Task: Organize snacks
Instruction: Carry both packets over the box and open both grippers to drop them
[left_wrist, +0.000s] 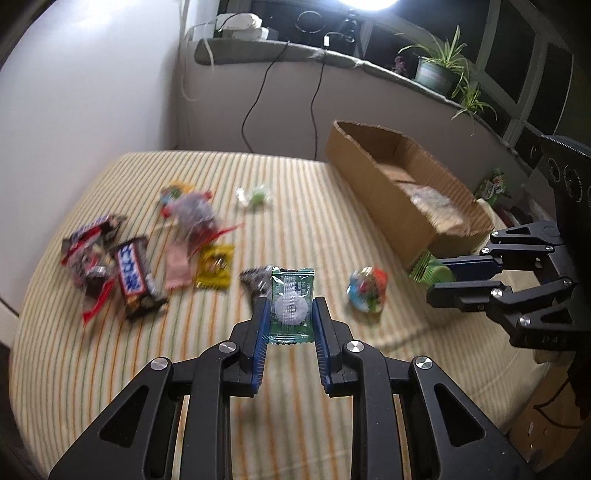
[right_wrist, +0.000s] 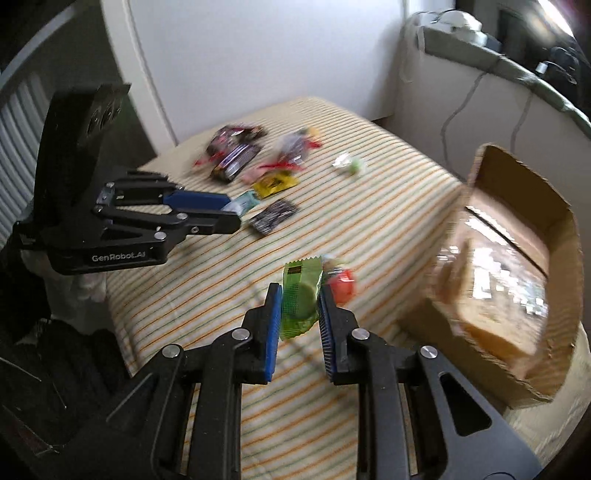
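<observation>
Left wrist view: left gripper (left_wrist: 291, 314) clamped on a green sachet (left_wrist: 292, 306) with a white disc inside, held clear of the striped cloth (left_wrist: 303, 192). Beyond it, loose snacks scattered on the cloth: a pile of dark bars (left_wrist: 110, 266) at far left, a yellow packet (left_wrist: 215, 266) beside a pink one (left_wrist: 178, 269), a silver-black packet (left_wrist: 255, 278) just behind the sachet, a multicoloured candy (left_wrist: 366, 290) to the right, a pale green candy (left_wrist: 256, 195) farther back. Cardboard box (left_wrist: 373, 177) open at right, pale wrapped goods inside. Right gripper (left_wrist: 439, 275) seen from the side near the box's near corner, closed on a lime packet (left_wrist: 428, 270).

Right wrist view: lime packet (right_wrist: 300, 299) pinched upright between the blue pads (right_wrist: 274, 325), lifted off the cloth, a red candy (right_wrist: 341, 286) just behind. Box to the right, blurred. Left gripper (right_wrist: 232, 212) at left with the sachet (right_wrist: 243, 204) in its tips, above the silver-black packet (right_wrist: 274, 216).

Potted plants (left_wrist: 439, 66) and cables (left_wrist: 258, 92) along the windowsill.
</observation>
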